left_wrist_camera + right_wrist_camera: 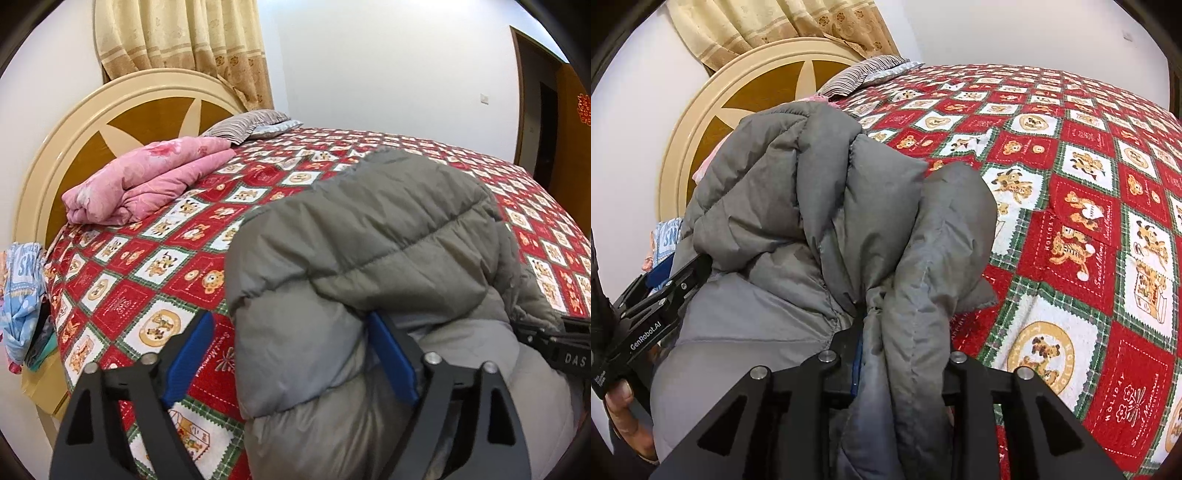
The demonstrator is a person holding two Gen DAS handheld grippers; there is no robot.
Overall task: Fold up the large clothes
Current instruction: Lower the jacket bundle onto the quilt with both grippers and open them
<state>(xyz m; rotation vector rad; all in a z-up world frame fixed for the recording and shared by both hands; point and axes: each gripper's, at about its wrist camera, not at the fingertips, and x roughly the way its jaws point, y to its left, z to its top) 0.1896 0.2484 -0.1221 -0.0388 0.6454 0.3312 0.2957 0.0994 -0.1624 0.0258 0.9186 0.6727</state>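
Observation:
A grey puffer jacket (369, 236) lies bunched on the red patterned bedspread (147, 288). My left gripper (291, 354) is open, its blue pads (192, 354) wide apart; the jacket's edge bulges between them and covers the right pad partly. In the right wrist view the jacket (812, 206) is heaped up in front of me, and my right gripper (897, 354) is shut on a thick fold of it. The left gripper's black body (657, 306) shows at the left, held by a hand, pushed against the jacket's side.
A folded pink quilt (147, 184) and striped pillows (243, 125) lie by the round headboard (92, 122). Blue clothes (22, 295) hang at the bed's left side. The bedspread (1071, 221) stretches right. A brown door (554, 110) stands far right.

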